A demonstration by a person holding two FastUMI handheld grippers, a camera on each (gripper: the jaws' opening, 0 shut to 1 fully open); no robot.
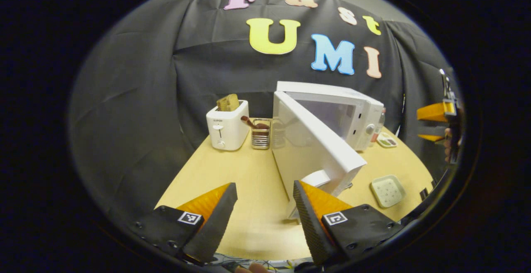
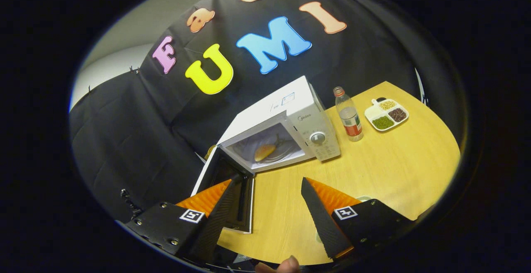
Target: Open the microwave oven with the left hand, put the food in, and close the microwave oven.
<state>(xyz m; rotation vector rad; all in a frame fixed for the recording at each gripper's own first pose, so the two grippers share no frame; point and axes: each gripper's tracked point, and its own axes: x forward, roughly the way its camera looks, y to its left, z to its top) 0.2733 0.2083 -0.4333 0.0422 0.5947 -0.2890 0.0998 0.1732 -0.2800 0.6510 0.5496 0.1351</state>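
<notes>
Standing open, microwave [image 2: 290, 119] door [image 2: 224, 190] with food [image 2: 264, 152] inside

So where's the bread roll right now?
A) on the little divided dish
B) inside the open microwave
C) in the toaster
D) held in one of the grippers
B: in the right gripper view the bread roll lies inside the microwave, whose door hangs open, and the right gripper is open and holds nothing.
</notes>
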